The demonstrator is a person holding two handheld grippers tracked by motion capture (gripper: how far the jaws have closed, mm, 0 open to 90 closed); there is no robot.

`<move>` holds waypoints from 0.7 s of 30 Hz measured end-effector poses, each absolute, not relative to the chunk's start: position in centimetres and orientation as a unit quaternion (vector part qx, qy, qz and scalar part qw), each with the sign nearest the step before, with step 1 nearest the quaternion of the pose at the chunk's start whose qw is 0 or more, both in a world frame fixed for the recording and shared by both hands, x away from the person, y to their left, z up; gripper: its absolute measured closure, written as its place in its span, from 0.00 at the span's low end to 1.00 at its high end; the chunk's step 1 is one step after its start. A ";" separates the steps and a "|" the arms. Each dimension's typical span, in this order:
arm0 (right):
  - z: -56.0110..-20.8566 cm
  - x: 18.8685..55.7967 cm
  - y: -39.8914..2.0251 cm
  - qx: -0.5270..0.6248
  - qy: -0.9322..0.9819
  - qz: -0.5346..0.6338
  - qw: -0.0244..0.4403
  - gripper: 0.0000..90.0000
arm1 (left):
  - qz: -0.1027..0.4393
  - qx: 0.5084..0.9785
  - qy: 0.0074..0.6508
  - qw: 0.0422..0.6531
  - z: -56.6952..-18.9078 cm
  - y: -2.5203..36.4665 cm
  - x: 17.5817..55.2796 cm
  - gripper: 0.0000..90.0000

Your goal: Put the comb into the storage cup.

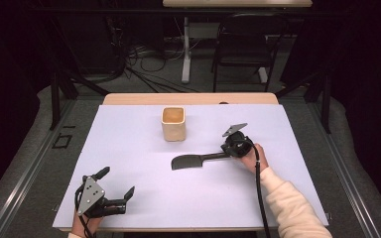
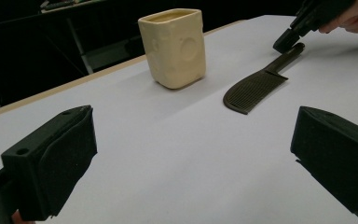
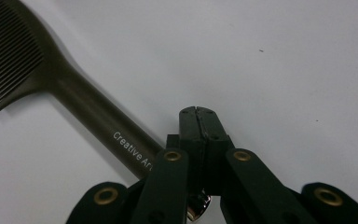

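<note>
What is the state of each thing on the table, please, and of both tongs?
Comb: lying flat on the white sheet, handle end beside the right tongs, not gripped.
Cup: upright, standing apart from the comb; contents cannot be told.
Left tongs: open, nothing between them.
Right tongs: shut, nothing visible between them.

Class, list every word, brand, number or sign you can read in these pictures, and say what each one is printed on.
"Creative Ar": white print on the comb handle, right gripper view; the rest of the wording runs behind the right gripper and cannot be read.
Cup: embossed round shapes, no readable text.
Left gripper: no lettering to be seen.
</note>
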State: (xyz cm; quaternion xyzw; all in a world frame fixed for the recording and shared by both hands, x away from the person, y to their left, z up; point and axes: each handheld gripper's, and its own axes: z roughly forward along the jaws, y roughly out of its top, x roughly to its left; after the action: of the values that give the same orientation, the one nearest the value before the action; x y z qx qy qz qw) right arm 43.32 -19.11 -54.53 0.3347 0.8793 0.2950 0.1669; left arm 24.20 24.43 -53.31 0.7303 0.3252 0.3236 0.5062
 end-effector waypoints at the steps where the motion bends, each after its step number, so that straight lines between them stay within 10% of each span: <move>1: -54.5 43.3 -19.1 0.335 0.879 0.295 0.167 1.00 | 0.324 0.730 0.325 0.506 -53.3 24.4 24.2 0.00; 21: -54.6 41.5 -18.9 0.316 0.894 0.277 0.154 1.00 | 0.325 0.731 0.322 0.506 -53.3 24.4 24.1 0.00</move>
State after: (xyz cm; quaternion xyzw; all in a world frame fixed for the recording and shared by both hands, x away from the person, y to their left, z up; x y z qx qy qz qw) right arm 41.46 -18.92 -54.62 0.3158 0.8942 0.2773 0.1543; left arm 24.15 24.43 -53.27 0.7313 0.3221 0.3247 0.5061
